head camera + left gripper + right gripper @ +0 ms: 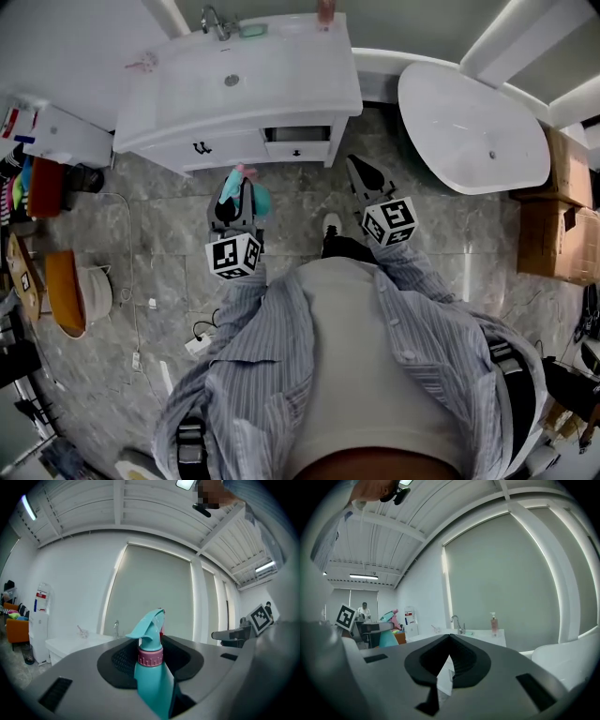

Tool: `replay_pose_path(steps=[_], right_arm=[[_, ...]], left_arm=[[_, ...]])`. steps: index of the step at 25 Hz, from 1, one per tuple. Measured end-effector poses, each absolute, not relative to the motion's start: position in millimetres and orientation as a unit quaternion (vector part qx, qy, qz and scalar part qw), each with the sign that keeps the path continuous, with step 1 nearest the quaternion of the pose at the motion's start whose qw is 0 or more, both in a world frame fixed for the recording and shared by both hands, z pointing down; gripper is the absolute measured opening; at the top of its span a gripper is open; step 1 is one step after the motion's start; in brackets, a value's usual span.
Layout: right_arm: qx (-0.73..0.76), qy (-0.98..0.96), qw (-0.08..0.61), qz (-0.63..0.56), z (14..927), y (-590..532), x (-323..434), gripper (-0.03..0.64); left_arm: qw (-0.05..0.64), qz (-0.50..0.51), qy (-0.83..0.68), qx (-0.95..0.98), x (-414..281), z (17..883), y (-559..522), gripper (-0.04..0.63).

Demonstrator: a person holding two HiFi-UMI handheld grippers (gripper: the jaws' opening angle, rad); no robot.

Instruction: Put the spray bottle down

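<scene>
Person is standing before a white washstand; left gripper is clamping the teal spray bottle just below its pink collar, jaws pressing on both sides; the bottle is sitting upright in that grip, above the grey tiled floor and short of the washstand; right gripper is staying closed on itself, jaw tips touching; a white bathtub is lying beside the washstand.

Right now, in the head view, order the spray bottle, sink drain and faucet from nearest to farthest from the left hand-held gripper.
1. spray bottle: clamped in the left hand-held gripper.
2. sink drain: ahead, in the vanity top.
3. faucet: at its back edge, farthest.
</scene>
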State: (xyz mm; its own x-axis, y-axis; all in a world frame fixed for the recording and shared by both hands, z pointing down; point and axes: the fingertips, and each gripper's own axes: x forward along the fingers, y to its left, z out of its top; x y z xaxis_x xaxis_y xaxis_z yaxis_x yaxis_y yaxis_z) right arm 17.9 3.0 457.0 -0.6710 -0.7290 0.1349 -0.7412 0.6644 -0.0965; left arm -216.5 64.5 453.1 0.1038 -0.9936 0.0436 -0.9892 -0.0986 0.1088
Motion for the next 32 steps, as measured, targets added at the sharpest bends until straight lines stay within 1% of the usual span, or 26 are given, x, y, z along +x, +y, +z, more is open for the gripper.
replay_pose_path(steps=[11, 15, 20, 29, 32], right_arm=[[0.387, -0.919, 0.042, 0.068, 451.2, -172.8, 38.0, 0.015], [0.389, -0.917, 0.042, 0.074, 456.9, -208.1, 41.5, 0.015], [0.402, -0.91, 0.052, 0.088, 469.2, -241.7, 36.3, 0.015], [0.457, -0.883, 0.059, 0.089, 483.4, -312.5, 13.5, 0.015], [0.474, -0.873, 0.065, 0.093, 487.9, -335.2, 7.7, 0.015]], left_arm=[[0.051, -0.016, -0.651, 0.757, -168.8, 447.5, -125.7, 0.144], [0.05, -0.008, -0.632, 0.773, -150.5, 450.0, -165.6, 0.143], [0.056, -0.006, -0.607, 0.793, -146.9, 460.1, -206.7, 0.141], [0.016, -0.01, -0.523, 0.852, -150.1, 467.3, -307.1, 0.14], [0.017, -0.008, -0.486, 0.874, -142.2, 474.0, -338.8, 0.14]])
